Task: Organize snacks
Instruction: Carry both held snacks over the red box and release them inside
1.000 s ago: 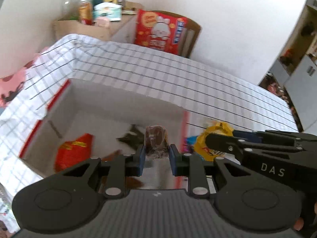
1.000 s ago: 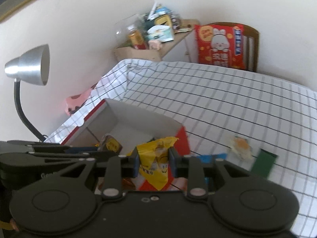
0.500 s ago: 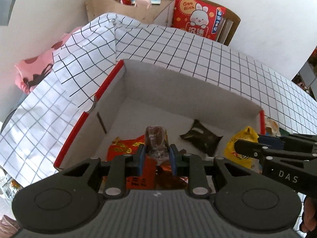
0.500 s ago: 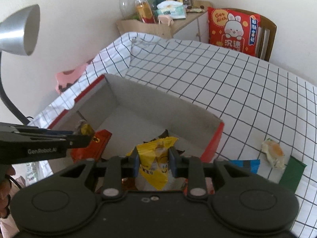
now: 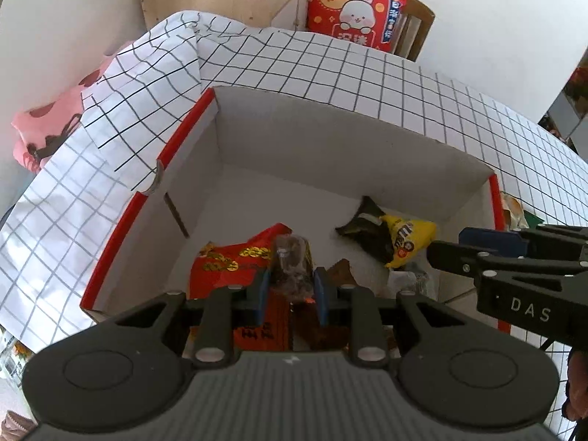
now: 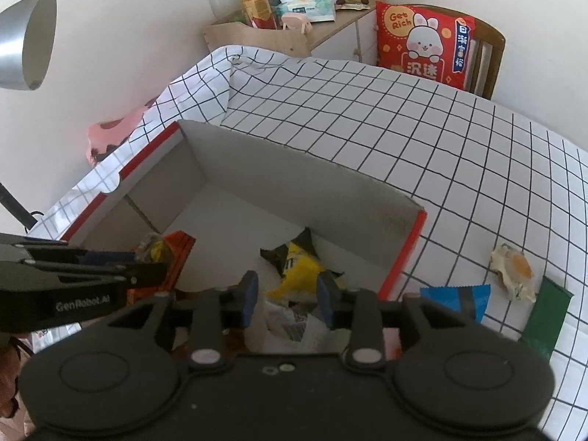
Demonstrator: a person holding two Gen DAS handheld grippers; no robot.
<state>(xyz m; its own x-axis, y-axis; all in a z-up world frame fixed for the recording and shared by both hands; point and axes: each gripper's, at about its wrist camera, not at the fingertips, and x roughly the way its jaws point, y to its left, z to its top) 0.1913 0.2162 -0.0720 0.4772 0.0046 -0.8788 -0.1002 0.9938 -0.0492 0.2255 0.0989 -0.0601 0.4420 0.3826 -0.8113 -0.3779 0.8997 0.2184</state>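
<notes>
A white cardboard box (image 5: 183, 136) with a red rim stands on the checked tablecloth. My left gripper (image 5: 288, 290) hangs over its near side, shut on a brown snack in a clear wrapper (image 5: 292, 261). A red packet (image 5: 228, 261) lies on the box floor under it. My right gripper (image 6: 287, 299) is over the box (image 6: 404, 253) too, and its jaws are opening. The yellow candy bag (image 6: 299, 270) lies free just past its pads, resting on a black packet (image 5: 364, 226). In the left wrist view the yellow bag (image 5: 408, 239) sits beside the right gripper's fingertips (image 5: 444, 253).
Right of the box, a blue packet (image 6: 455, 299), a green packet (image 6: 544, 319) and a pale wrapped snack (image 6: 512, 270) lie on the cloth. At the back are a chair with a red rabbit cushion (image 6: 422, 44) and a cluttered wooden shelf (image 6: 264, 33). A lamp head (image 6: 29, 40) hangs at the left.
Both grippers have come down over the box. The right jaws have parted and the yellow bag has dropped onto the black packet. The left keeps its brown snack.
</notes>
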